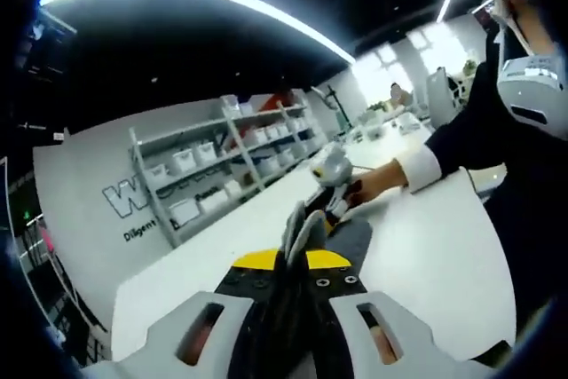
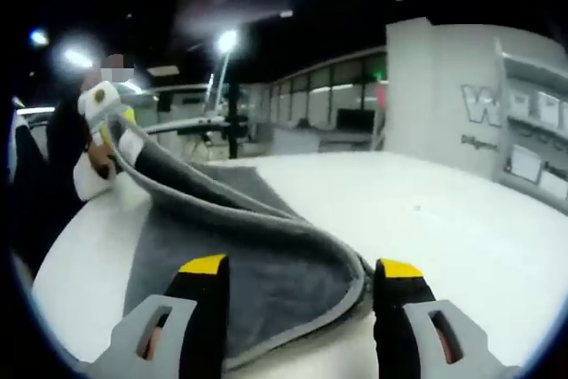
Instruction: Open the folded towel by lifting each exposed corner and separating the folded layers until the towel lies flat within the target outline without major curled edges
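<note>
A dark grey towel with a lighter hem lies on the white table, its upper layer lifted into a curved fold. My left gripper is shut on a bunched edge of the towel, and in the right gripper view it holds that edge raised at the far left. My right gripper is open, its yellow-tipped jaws wide apart over the near rounded fold. In the left gripper view it sits low by the towel's far end, held by a hand.
The person's dark sleeve with a white cuff reaches across the table from the right. Shelves of white bins and a lettered wall stand beyond the table. Another person sits far off.
</note>
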The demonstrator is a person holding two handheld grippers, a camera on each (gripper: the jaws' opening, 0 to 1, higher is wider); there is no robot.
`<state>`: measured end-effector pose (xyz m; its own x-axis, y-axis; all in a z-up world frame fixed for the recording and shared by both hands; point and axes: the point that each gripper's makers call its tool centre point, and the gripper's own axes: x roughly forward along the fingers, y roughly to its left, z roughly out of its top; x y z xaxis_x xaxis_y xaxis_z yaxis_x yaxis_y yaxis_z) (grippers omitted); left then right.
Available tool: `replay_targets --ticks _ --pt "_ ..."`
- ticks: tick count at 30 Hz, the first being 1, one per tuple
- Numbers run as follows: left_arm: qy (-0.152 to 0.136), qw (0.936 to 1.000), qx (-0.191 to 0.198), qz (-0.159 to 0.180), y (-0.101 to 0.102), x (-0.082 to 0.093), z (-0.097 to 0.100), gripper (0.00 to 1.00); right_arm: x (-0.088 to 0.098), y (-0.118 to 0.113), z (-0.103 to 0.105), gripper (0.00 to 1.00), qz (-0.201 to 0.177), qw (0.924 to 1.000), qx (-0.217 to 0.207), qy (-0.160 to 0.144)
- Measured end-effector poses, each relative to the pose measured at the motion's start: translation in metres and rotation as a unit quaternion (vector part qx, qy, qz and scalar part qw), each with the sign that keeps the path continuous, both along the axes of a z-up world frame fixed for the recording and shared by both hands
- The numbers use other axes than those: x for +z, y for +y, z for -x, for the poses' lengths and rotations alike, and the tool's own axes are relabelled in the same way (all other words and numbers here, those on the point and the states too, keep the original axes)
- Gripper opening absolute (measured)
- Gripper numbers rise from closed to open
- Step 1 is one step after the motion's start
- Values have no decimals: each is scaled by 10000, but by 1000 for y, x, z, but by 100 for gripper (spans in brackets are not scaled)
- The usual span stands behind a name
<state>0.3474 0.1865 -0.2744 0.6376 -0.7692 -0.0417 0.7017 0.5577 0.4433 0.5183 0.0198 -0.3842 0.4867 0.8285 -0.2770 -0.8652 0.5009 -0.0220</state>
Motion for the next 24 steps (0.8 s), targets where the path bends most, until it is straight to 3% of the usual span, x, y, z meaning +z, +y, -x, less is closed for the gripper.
replay_targets --ticks 3,5,6,8,10,13,22,24 --pt "-159 9994 -275 137 -3 10 13 8 -2 -1 0 62 -65 9999 13 89" --pt "-231 9972 -551 454 -5 22 23 6 -3 -1 1 60 -111 9998 28 173" --pt "-197 9949 -666 727 -3 29 28 3 -4 -1 1 59 -119 9997 35 199" --pt "-93 9939 -656 883 4 30 25 1 -5 -2 1 57 -115 9997 2 225" --pt "-55 9954 -534 791 8 23 20 5 -6 -4 1 54 -94 9997 -24 237" --pt "-105 9981 -341 501 7 9 14 19 -5 -5 1 48 -101 9997 -42 228" --pt "89 9993 -345 -150 -10 -29 8 33 -3 -9 1 28 -239 9988 -121 401" --pt "137 9991 -334 -235 -13 -36 6 36 -2 -9 0 26 -487 9970 -129 583"
